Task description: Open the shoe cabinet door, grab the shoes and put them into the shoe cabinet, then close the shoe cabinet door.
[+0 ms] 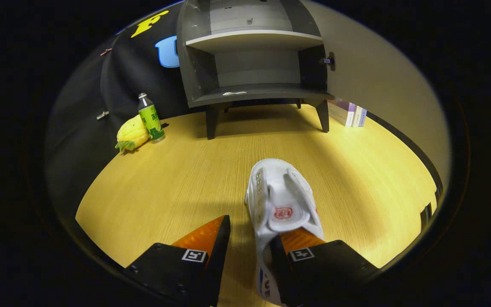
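While the gripper (249,238) stood spread around the shoe's (281,204) left wall, I needed a deeper, centred bite.

A light wood-grain bench (177,183) carries everything here. The grey shoe cabinet (254,64) stands on dark legs at the far side, its door (369,76) swung open and both shelves bare. To the cabinet's left, near the booth wall, a green-labelled bottle (150,117) stands upright, touching a yellow plush pineapple (131,134) lying beside it. Just right of the cabinet, a few books (348,113) stand on edge. Well in front of the cabinet, a white shoe (280,204) lies on the bench, toe toward the cabinet.
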Demonstrator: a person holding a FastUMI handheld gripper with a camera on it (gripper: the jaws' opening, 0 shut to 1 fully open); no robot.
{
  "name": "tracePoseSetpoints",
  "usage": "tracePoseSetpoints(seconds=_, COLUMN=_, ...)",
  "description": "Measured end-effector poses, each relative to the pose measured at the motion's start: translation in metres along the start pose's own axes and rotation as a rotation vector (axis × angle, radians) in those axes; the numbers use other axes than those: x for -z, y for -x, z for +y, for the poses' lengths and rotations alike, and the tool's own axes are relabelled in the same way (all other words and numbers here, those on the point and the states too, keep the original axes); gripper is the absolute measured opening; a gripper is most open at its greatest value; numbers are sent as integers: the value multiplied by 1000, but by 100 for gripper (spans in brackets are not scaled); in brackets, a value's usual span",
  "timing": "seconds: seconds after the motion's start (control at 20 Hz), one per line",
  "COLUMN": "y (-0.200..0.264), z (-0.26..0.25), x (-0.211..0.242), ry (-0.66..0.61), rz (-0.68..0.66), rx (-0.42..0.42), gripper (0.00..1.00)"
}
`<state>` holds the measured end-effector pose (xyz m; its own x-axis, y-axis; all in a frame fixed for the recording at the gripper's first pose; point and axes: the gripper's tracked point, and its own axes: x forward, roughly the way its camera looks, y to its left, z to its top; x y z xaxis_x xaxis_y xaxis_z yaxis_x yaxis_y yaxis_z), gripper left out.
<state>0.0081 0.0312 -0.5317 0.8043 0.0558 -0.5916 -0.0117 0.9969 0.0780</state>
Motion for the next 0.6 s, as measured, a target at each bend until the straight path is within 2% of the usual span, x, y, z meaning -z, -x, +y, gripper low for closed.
tracePoseSetpoints(seconds=0.1, y=2, z=-17, x=-3, ry=13, rz=-40, rx=53, gripper=55)
tracePoseSetpoints(seconds=0.2, y=-5, z=-20, x=-7, ry=0, rz=-66, rx=61, gripper=28)
tracePoseSetpoints(seconds=0.25, y=3, z=-13, x=-8, ry=2, rz=-67, rx=35, gripper=28)
tracePoseSetpoints(seconds=0.35, y=-3, z=-10, x=-1, ry=17, rz=-52, rx=10, gripper=11)
tracePoseSetpoints(seconds=0.4, y=-6, z=-10, x=-3, ry=11, rz=-48, rx=0, gripper=7)
tracePoseSetpoints(seconds=0.6, y=-3, z=-9, x=-18, ry=40, rz=-44, rx=-19, gripper=5)
